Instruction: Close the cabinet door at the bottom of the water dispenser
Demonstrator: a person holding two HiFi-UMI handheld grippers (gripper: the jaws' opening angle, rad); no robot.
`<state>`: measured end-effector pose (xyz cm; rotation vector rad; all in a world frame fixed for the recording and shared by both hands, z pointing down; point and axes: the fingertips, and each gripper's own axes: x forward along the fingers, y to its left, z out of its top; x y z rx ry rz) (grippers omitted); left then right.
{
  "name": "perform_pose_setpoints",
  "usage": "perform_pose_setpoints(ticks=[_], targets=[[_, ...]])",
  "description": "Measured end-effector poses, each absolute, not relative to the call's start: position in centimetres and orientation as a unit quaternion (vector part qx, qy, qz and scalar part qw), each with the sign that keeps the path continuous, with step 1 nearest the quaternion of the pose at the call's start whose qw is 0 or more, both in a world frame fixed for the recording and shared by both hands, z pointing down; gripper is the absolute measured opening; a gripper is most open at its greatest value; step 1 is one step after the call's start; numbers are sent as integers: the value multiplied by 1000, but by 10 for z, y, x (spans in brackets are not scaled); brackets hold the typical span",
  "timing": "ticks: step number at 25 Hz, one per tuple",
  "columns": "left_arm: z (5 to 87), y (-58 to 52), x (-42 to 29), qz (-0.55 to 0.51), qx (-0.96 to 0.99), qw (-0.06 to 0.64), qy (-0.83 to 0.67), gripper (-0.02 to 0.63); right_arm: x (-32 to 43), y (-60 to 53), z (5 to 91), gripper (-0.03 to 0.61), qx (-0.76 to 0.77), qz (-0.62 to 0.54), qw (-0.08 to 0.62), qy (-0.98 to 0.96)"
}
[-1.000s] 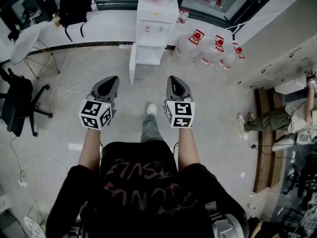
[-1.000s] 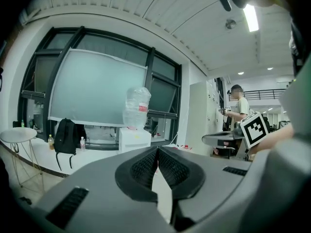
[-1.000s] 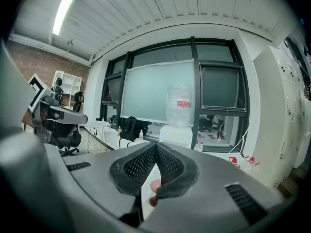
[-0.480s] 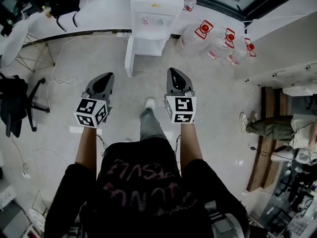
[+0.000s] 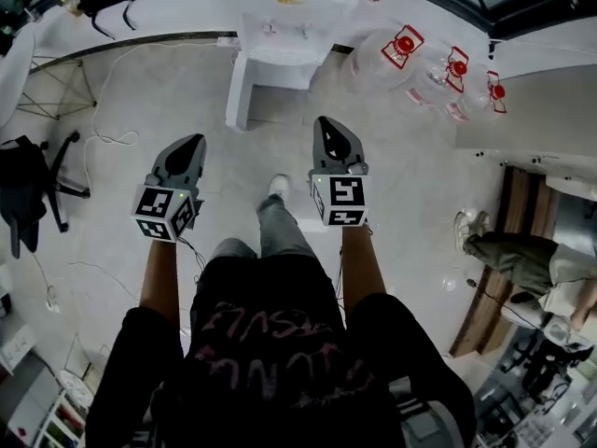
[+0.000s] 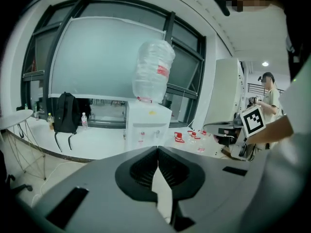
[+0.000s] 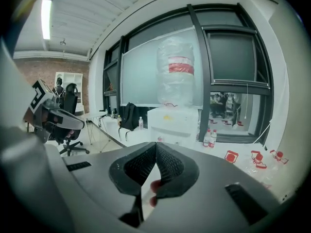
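Observation:
The white water dispenser (image 5: 280,12) stands at the top of the head view, a clear bottle (image 6: 153,72) upside down on it. Its bottom cabinet door (image 5: 235,91) stands open, swung out from the left corner towards me. My left gripper (image 5: 193,141) is shut and empty, well short of the door and a little left of it. My right gripper (image 5: 328,122) is also shut with nothing held, short of the dispenser's right side. Both gripper views face the dispenser (image 7: 175,123), but the gripper bodies hide its lower cabinet there.
Several water jugs with red caps (image 5: 410,54) lie on the floor right of the dispenser. A black office chair (image 5: 28,194) and loose cables (image 5: 103,147) are at the left. A person (image 5: 522,259) sits at the far right. My own foot (image 5: 278,187) is between the grippers.
I have walked closer to the dispenser: it has slid towards the top of the head view and looks larger. Both grippers have moved forward with me, still shut.

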<state>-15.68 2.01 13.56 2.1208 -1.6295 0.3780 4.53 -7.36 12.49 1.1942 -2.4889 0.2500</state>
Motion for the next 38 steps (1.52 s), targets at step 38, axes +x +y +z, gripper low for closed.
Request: perform_pose_setpoints(ticks=[38], targets=[[488,-9,-195,142,758,232,-592,15,37,-143,465,12,419,90,199,-881]])
